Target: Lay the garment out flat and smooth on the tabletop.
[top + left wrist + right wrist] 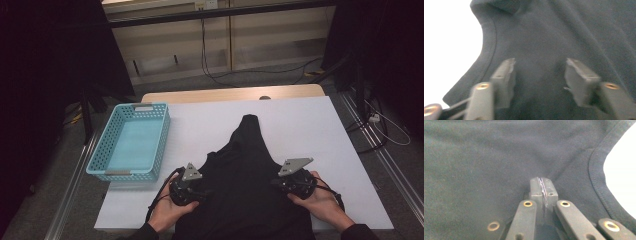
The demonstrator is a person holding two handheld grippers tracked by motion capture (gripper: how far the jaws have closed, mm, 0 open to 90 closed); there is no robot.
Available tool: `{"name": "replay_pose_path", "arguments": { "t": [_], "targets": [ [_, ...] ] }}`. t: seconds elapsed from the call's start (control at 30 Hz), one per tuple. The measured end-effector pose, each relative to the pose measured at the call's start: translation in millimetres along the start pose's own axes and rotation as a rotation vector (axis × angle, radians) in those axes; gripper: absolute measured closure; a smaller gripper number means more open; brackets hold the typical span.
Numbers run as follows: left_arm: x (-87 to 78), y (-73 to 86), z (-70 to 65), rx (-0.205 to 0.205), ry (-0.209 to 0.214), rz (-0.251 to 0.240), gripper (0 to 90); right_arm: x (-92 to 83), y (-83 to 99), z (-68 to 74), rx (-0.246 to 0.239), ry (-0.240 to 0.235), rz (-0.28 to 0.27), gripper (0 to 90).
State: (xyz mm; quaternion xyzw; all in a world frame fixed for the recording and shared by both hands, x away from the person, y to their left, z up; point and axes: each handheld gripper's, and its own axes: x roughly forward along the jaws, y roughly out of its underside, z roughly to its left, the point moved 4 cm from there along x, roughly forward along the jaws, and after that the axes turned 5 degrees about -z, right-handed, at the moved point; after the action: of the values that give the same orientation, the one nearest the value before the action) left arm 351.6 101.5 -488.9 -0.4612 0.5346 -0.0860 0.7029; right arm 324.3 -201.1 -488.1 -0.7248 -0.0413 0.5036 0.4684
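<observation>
From the high view we see the black garment (245,185) spread on the white table (310,130), its near end cut off at the bottom edge, with the left gripper (192,192) at its left edge and the right gripper (287,184) at its right edge; how the jaws stand is too small to tell here. A light blue basket (102,160) sits well to the left (clear of the cloth). In the left gripper view the jaws stand apart over the fabric, beside a curved hem; the picture is blurred, so we cannot tell whether the tips touch it. In the right gripper view the jaws are pressed together, and the dark fabric puckers at their tips, seemingly pinched.
</observation>
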Motion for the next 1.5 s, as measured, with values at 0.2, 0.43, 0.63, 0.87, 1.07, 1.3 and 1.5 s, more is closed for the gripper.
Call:
{"name": "replay_pose_path", "arguments": {
  "t": [0.2,0.43,0.63,0.87,1.07,1.3,1.5],
  "targets": [
    [-0.9,-1.0,-0.8,0.007,0.038,-0.006,80.8,-15.3,11.9,2.9,0.005,0.011,0.021,90.0],
    [-5.5,0.4,-5.0,0.011,0.071,0.015,88.3,-35.1,29.3,18.5,0.005,-0.016,0.022,90.0],
    [-20.0,12.0,-17.2,0.007,0.100,0.033,88.3,-36.8,29.8,31.8,-0.014,-0.069,0.022,89.9],
    [-36.4,25.9,-31.3,0.006,0.118,0.046,88.3,-37.9,27.6,57.4,-0.058,-0.140,0.031,89.9],
    [-48.6,35.9,-42.3,-0.007,0.150,0.062,88.2,-40.9,28.6,67.7,-0.061,-0.170,0.038,89.7],
    [-51.9,35.1,-42.0,-0.029,0.130,0.016,79.8,-42.4,25.8,63.9,-0.027,-0.165,-0.006,78.9],
    [-42.1,20.4,-33.0,-0.014,0.069,-0.061,46.6,-37.2,8.4,41.5,0.023,-0.080,-0.111,64.7]
  ]
}}
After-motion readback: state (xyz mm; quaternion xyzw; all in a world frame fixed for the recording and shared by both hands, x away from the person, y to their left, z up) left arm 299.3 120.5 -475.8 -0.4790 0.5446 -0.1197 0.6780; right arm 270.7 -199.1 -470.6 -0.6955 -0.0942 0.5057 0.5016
